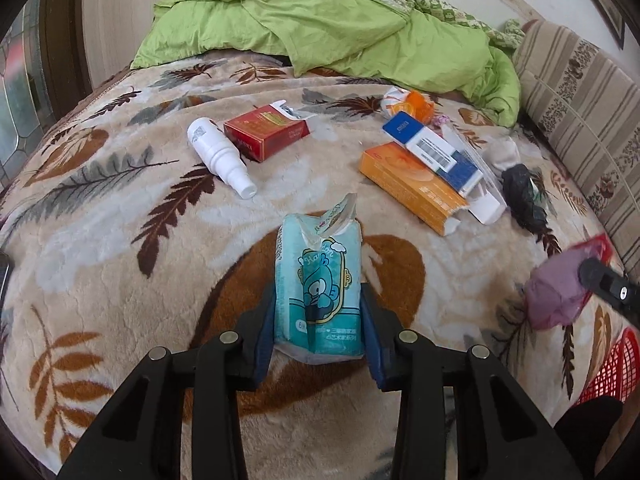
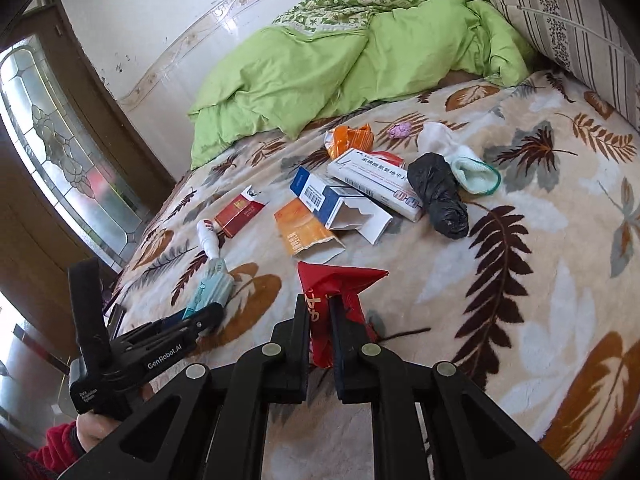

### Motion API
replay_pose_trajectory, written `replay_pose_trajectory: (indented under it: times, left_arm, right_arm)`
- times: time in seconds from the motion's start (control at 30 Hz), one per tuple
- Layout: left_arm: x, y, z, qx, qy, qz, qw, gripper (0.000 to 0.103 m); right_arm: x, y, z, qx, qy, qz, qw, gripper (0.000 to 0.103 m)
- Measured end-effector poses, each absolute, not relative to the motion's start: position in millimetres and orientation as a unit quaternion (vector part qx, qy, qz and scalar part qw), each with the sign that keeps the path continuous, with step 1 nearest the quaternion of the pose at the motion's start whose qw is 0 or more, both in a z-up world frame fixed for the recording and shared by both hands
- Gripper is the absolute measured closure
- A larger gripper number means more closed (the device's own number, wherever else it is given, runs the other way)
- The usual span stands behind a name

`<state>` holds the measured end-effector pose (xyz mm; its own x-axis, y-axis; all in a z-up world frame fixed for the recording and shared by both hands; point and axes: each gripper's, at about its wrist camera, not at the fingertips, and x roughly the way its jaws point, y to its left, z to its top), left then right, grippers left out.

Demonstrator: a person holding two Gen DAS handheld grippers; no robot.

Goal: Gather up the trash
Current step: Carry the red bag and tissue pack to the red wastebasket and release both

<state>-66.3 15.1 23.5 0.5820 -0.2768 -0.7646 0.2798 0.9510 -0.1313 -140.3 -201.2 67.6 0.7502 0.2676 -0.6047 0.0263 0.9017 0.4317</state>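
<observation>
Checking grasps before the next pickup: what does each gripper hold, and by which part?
The left gripper pinches the teal tissue pack across its near end. The right gripper clamps the red wrapper at its lower, crumpled end.

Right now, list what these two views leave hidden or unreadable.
- Red basket: cut off by the left wrist view's right edge.
- Red bag: its lower part is hidden behind the right gripper.
- Tissue pack: small print too blurred to read.
- Black bag: contents hidden, it is opaque.

A leaf-patterned blanket covers the bed, green quilt against a white wall, leaded-glass door alongside.
</observation>
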Motion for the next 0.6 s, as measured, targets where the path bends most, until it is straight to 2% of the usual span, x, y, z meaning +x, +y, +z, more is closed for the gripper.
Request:
replay_pose_trajectory:
  times: [0.6]
  left_arm:
    - [-140.0,-30.6,68.9,0.021,0.4,-0.25,0.881,0.066]
  right_arm:
    - [-191.0,-219.7,100.1,0.238,0.313,0.067,0.917,0.094]
